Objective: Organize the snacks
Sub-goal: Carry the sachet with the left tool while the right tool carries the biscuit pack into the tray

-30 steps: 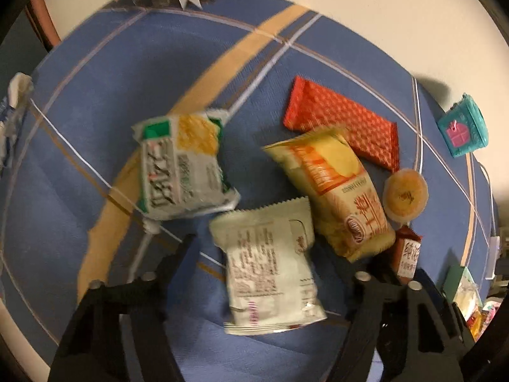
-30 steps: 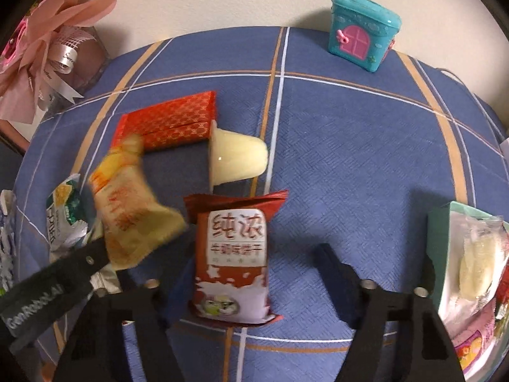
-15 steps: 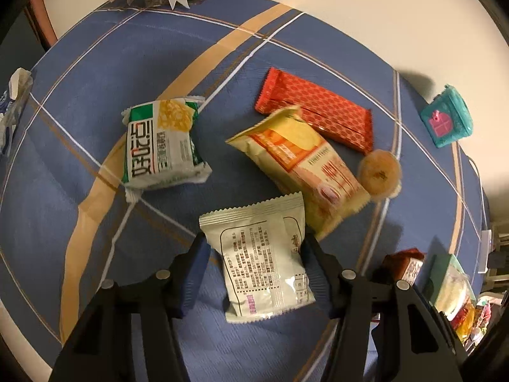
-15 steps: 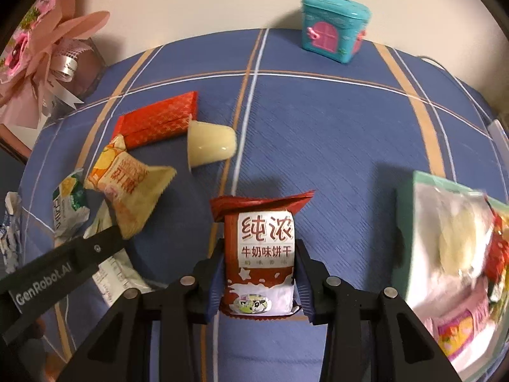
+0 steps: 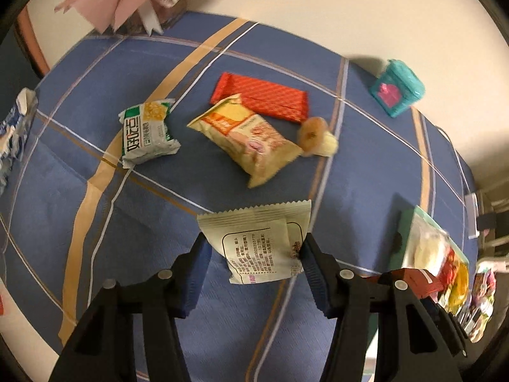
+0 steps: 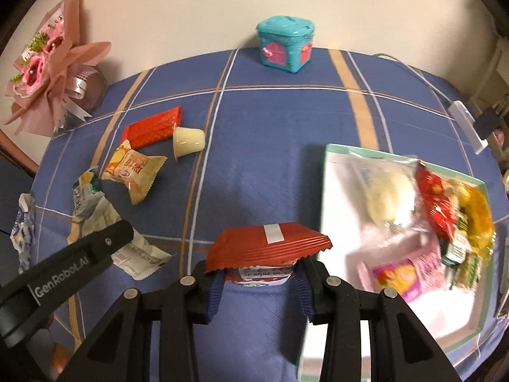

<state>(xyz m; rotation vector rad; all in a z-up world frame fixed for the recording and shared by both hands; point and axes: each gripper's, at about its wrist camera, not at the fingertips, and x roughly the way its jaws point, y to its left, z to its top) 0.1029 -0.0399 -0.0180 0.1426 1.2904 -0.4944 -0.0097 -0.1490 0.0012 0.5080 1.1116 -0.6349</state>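
My left gripper [image 5: 256, 256] is shut on a cream snack packet [image 5: 261, 245] and holds it above the blue tablecloth; the packet also shows in the right wrist view [image 6: 140, 253]. My right gripper [image 6: 257, 275] is shut on a red milk-biscuit packet [image 6: 267, 250], lifted just left of the white snack tray [image 6: 331, 172]. On the cloth lie a green-and-white packet [image 5: 146, 133], an orange chip bag [image 5: 248, 137], a long red bar [image 5: 264, 95] and a jelly cup [image 5: 316, 135].
A teal toy house box [image 6: 284, 43] stands at the table's far edge. A pink bouquet [image 6: 47, 60] stands at the far left. A crumpled blue-white wrapper [image 5: 14, 130] lies at the left edge. The tray holds several snacks [image 6: 442, 210].
Both grippers closed on their packets and lifted them. The right gripper has carried the red packet up and right, close to the tray. The left one has pulled back with the cream packet.
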